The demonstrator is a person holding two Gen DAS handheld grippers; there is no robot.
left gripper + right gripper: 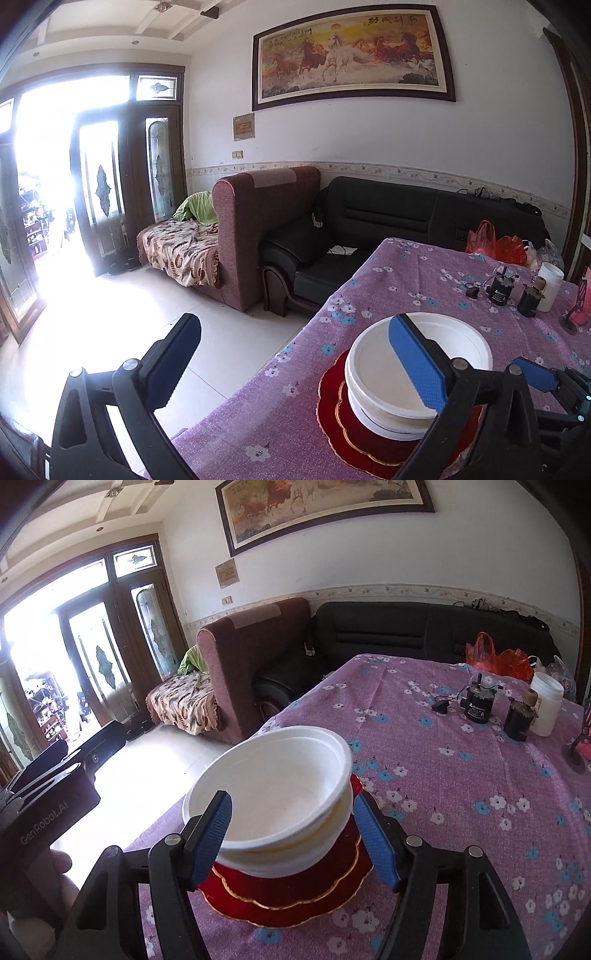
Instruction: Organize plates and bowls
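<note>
The left gripper (291,354) fills the lower part of its own view, its blue-padded fingers (415,360) spread wide with nothing pressed between them. The right gripper (295,838) sits at the bottom centre of its view, jaws parted, pads (376,840) touching nothing.

White bowls (273,805) sit nested upright, the top one slightly askew, low in the right wrist frame's centre. They rest on stacked red scalloped plates (288,893) with gold rims.
</note>
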